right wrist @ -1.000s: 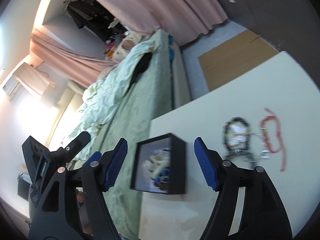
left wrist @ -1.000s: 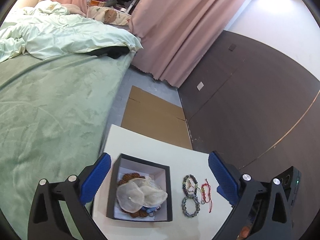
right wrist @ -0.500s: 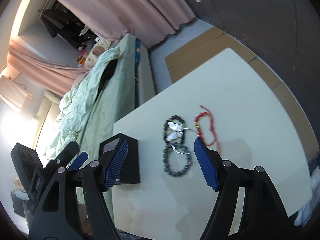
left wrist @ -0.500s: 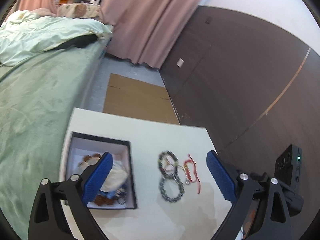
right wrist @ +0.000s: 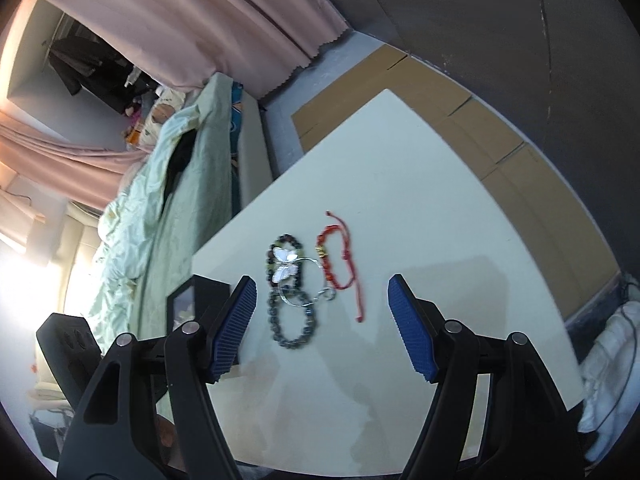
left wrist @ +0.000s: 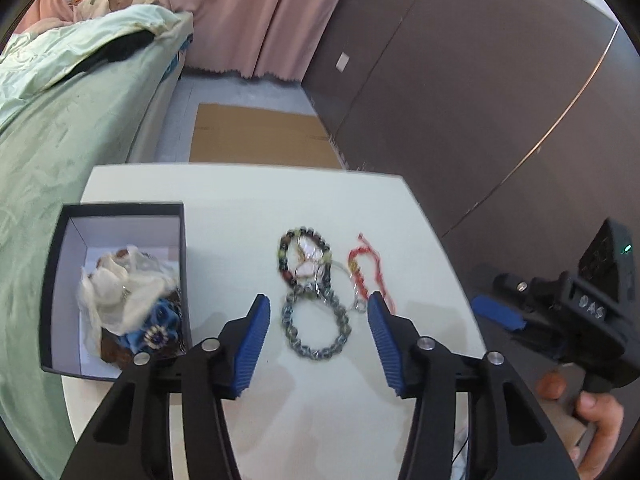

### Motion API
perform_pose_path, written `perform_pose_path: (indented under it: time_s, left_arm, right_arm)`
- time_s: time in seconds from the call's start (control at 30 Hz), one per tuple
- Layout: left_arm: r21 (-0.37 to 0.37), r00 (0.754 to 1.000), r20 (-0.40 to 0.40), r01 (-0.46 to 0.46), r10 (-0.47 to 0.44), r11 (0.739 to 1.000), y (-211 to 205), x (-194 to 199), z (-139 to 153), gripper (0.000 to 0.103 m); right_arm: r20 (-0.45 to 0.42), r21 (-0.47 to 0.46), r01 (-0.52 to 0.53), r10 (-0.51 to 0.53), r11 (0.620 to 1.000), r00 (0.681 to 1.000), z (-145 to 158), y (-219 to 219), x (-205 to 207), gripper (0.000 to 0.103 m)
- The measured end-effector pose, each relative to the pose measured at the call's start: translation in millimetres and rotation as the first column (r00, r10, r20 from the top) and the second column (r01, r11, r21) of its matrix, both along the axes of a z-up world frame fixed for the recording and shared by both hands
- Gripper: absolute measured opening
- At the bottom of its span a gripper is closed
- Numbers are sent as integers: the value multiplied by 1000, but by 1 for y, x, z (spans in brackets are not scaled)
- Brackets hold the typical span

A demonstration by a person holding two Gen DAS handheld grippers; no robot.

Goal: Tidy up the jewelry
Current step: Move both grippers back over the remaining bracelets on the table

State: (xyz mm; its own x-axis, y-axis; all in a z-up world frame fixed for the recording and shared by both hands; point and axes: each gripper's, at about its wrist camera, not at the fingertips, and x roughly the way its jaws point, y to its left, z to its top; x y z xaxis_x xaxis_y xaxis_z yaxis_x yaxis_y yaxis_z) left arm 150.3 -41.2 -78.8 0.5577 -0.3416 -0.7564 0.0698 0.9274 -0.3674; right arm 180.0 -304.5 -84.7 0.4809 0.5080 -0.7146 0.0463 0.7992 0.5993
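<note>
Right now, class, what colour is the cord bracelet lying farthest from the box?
Red; the cord bracelet shows best in the right wrist view.

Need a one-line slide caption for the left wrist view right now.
Open left claw poised over a grey beaded bracelet on the white table, black jewelry box alongside.

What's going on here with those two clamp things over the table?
A person is tidying jewelry with a hand-held claw in each hand. Both the left claw and the right claw are open and empty, poised above a small pile on the white table: two beaded bracelets, a butterfly charm and a red cord bracelet. A black box on the left already holds some pieces. Nothing has been picked up from the pile yet.
</note>
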Motion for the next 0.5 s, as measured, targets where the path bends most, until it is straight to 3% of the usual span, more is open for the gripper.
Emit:
perform_pose_path:
  time_s: [0.23, 0.5]
  left_arm:
    - [85, 998, -55, 37, -32, 996, -23, 8, -23, 36]
    - [210, 997, -70, 27, -13, 977, -34, 19, -44, 33]
  right_arm:
    - [-1, 2, -5, 5, 1000, 1000, 0, -4, 2, 62]
    - [8, -16, -5, 6, 1000, 1000, 2, -2, 8, 61]
